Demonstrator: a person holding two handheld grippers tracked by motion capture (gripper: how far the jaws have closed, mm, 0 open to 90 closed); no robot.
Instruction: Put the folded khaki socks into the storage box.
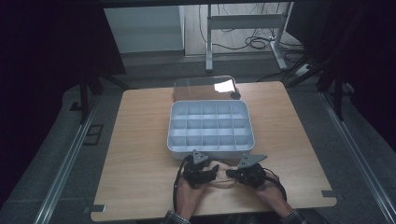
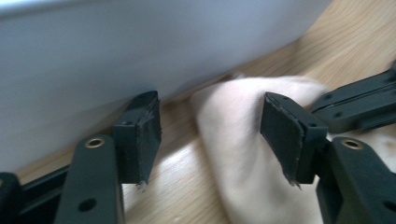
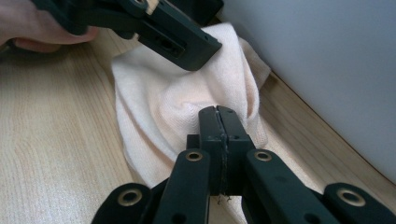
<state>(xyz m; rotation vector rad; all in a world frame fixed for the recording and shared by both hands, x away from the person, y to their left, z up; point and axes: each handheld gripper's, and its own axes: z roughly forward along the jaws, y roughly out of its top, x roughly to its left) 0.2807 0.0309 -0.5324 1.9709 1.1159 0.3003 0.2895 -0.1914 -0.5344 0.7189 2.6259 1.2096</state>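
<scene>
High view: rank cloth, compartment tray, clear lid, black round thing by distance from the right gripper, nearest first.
From the right gripper:
1. Cream cloth, at its tips, between the two grippers.
2. Grey compartment tray, just beyond, mid-table.
3. Small black round thing, behind the tray's far right corner.
4. Clear lid, at the table's far edge; close to 3.

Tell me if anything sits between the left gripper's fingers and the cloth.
Nothing visible does. The left gripper stands open with the cream cloth already bunched between its fingers; the grey tray's wall lies just beyond.
</scene>
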